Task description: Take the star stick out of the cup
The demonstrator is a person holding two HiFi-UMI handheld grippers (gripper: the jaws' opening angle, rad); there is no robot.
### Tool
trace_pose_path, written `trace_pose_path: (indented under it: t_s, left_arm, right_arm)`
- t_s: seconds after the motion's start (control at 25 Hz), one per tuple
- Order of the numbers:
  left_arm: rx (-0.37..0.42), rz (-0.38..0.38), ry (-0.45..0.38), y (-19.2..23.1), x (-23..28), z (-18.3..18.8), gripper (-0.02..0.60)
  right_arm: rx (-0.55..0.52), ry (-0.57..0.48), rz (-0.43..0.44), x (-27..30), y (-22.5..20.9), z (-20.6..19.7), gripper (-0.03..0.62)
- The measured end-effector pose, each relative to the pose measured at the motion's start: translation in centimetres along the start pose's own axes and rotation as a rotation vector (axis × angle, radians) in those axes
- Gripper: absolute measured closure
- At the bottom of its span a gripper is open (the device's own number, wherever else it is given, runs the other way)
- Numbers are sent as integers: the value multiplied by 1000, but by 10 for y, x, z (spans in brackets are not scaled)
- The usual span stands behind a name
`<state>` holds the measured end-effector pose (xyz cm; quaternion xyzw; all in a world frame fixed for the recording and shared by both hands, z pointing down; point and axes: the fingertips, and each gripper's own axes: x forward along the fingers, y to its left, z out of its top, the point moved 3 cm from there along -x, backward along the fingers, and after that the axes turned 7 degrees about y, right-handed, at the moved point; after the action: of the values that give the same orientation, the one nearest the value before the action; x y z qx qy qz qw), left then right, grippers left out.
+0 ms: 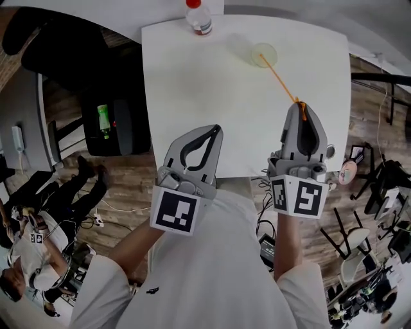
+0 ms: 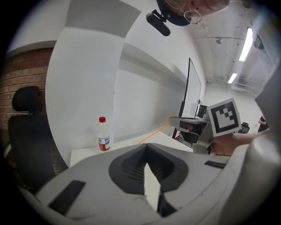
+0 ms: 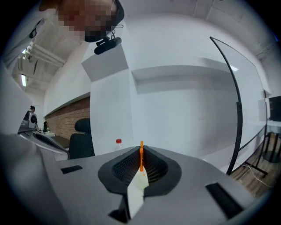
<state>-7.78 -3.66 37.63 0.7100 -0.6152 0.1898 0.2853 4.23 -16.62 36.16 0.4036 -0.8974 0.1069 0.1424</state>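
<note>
A clear plastic cup (image 1: 264, 54) stands on the white table (image 1: 212, 96) toward its far right. A thin orange stick (image 1: 279, 80) leans out of the cup toward me; its near end is pinched in my right gripper (image 1: 302, 105), which is shut on it. In the right gripper view the stick (image 3: 141, 156) stands up between the closed jaw tips. The star end is not visible. My left gripper (image 1: 214, 130) hovers over the table's near edge, shut and empty; from the left gripper view the stick (image 2: 153, 134) shows as an orange line to the right.
A water bottle (image 1: 199, 17) with a red cap stands at the table's far edge, also in the left gripper view (image 2: 103, 134). A black office chair (image 1: 70, 45) sits left of the table. Cables and stands crowd the floor at right.
</note>
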Motion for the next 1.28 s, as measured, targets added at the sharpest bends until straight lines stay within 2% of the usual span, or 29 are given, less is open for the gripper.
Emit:
trace_pose_path:
  t_s: [0.4,0.96,1.2,1.28]
  left_arm:
    - [31,28,-78,3,-38,10,588]
    - [55,51,-162,5,-71,31,588]
    - [68,81,-273,7,-85,44,588]
    - [62,85,-280,9,-86,45,588]
  right_arm:
    - [-37,-34,-17,-50,10,21,571]
    - [-40,-66,20,-98,27,39,572]
    - [-79,-65,63,-114,35,45,572]
    - [-86,-67,61,-117,35,49,572]
